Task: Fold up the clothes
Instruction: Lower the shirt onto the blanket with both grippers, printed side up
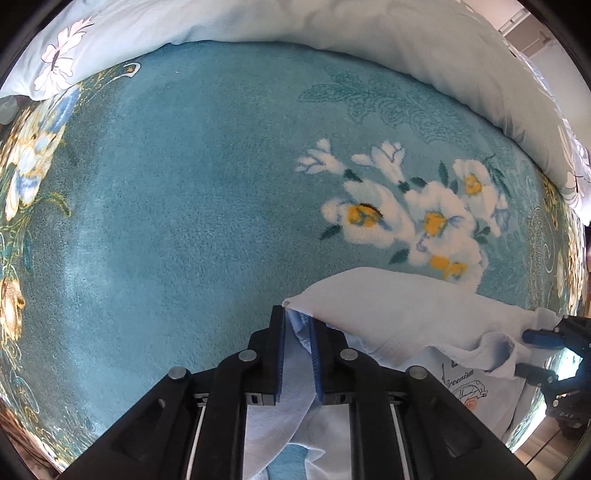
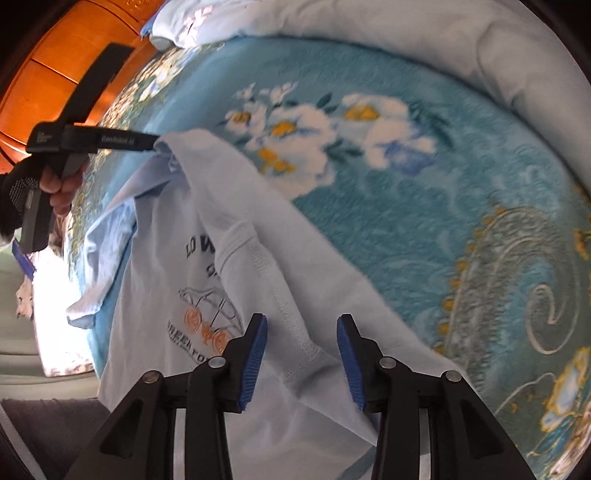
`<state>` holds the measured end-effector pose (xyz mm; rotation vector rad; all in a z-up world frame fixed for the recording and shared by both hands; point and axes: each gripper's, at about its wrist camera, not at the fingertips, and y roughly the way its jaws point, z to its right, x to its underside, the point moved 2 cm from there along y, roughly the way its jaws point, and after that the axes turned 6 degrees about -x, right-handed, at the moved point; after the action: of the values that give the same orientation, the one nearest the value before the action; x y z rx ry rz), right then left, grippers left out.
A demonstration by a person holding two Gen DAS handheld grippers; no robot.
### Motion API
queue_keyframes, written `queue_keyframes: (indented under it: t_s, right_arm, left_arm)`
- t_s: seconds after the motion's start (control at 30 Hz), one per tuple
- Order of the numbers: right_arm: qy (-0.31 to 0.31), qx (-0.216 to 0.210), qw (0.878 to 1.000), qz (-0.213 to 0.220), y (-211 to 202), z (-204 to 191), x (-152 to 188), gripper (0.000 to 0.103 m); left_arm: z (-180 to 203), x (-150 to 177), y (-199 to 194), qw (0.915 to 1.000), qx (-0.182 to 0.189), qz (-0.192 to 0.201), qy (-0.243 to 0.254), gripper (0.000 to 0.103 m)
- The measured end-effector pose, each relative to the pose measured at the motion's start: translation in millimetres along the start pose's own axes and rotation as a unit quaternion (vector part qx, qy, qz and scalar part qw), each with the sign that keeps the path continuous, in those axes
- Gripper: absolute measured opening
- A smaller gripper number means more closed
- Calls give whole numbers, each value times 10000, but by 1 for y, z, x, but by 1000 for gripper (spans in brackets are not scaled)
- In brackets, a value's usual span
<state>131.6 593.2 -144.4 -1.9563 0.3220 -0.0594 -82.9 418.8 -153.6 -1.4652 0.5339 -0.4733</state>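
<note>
A pale blue T-shirt (image 2: pixel 177 280) with a car print lies rumpled on the teal floral blanket (image 2: pixel 424 206). My left gripper (image 1: pixel 298 325) is shut on an edge of the T-shirt (image 1: pixel 388 306) and holds it up; it also shows in the right wrist view (image 2: pixel 157 142) at the shirt's far corner. My right gripper (image 2: pixel 302 332) is open, its jaws either side of a folded shirt edge close below. It shows in the left wrist view (image 1: pixel 532 350) at the far right, by the cloth.
A pale floral quilt (image 1: pixel 332 29) is bunched along the blanket's far side. An orange wooden headboard (image 2: pixel 55 74) stands at the upper left of the right wrist view. The bed's edge and floor (image 2: pixel 37 350) lie at the left.
</note>
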Motion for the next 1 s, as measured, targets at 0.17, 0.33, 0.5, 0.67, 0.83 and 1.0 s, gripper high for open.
queue_keyframes:
  t_s: [0.17,0.33,0.5,0.67,0.83,1.0]
  right_arm:
    - [37,-246,9997,-75,-2,-2,6,12]
    - [157,24,9996,243,-21,12,1,4]
    - [538,523,9939,813,-55,52,-21,3]
    - [591,943,9883,1039,-74,88,-51,3]
    - [585,1086,9889,832,-65,111,-77,3]
    - [775,1119,9875,791,-51,117,-79,7]
  left_arm:
    - [0,-2,-3,9999,60,96,13,13]
    - [6,-14,-13,9991,25,398,147,6]
    - [25,-54,-21,9972,51,654,358,4]
    - [49,-95,-25,9942,51,869,630,4]
    - [55,-119,-24,9943,76,840,651,4]
    - [44,-104,-21,9966,180,679,433,4]
